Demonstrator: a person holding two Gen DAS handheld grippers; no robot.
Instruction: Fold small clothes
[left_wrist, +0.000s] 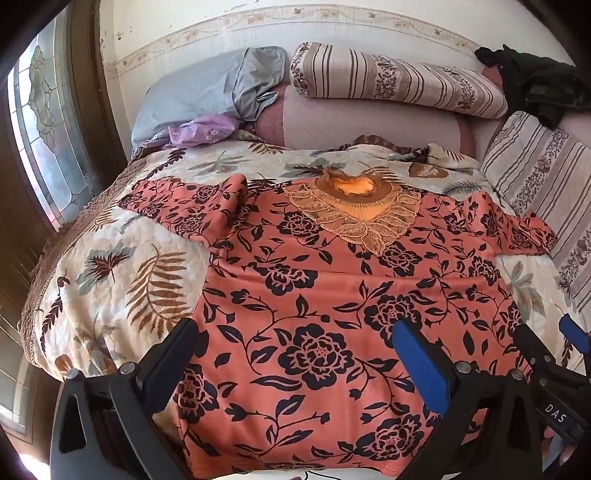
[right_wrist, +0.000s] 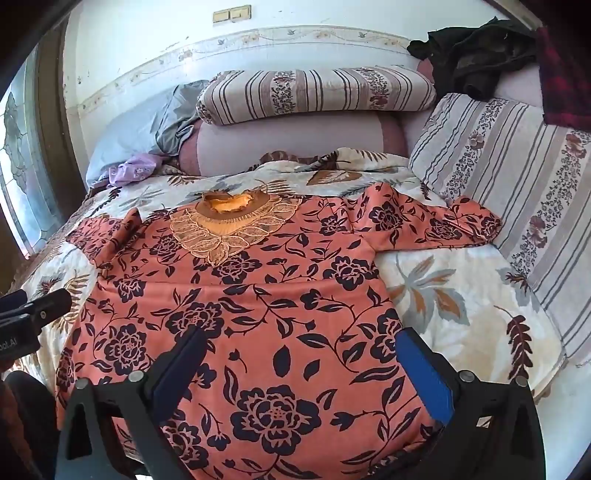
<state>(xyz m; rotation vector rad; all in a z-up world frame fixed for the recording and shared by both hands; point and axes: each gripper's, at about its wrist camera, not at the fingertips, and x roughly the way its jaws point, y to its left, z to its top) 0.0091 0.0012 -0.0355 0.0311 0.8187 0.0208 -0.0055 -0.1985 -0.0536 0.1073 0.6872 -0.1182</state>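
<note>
Jaws: both pairs gape wide and grip nothing; the left gripper (left_wrist: 295, 354) and right gripper (right_wrist: 299, 360) hover side by side over the hem end of the garment.
Garment: a salmon-orange blouse with a black rose-and-vine print and a lacy tan neckline (left_wrist: 332, 280) lies face up and spread flat, unfolded, on the bed's cream quilt with brown and grey leaf shapes (left_wrist: 122, 269).
Landmark: the lace collar (right_wrist: 229, 221) sits at the far end of the blouse from the grippers.
Sleeves: the left sleeve (left_wrist: 177, 206) is rumpled beside the collar; the right sleeve (right_wrist: 443, 221) stretches out from the collar until it touches a striped floral pillow (right_wrist: 517, 184).
Beyond the collar: a striped bolster cushion (right_wrist: 317, 92), a grey-blue pillow (left_wrist: 207, 92) and a heap of dark clothing (right_wrist: 476, 59), all well apart from the blouse.
Stage: folding looks not yet begun, by my guess.
Risks: soft quilt under thin cloth, so a pinch at the hem may catch the quilt too; the bunched left sleeve could fold in crooked; uneven lifts by the two grippers would skew the fold line; the grippers are near enough to knock together.
</note>
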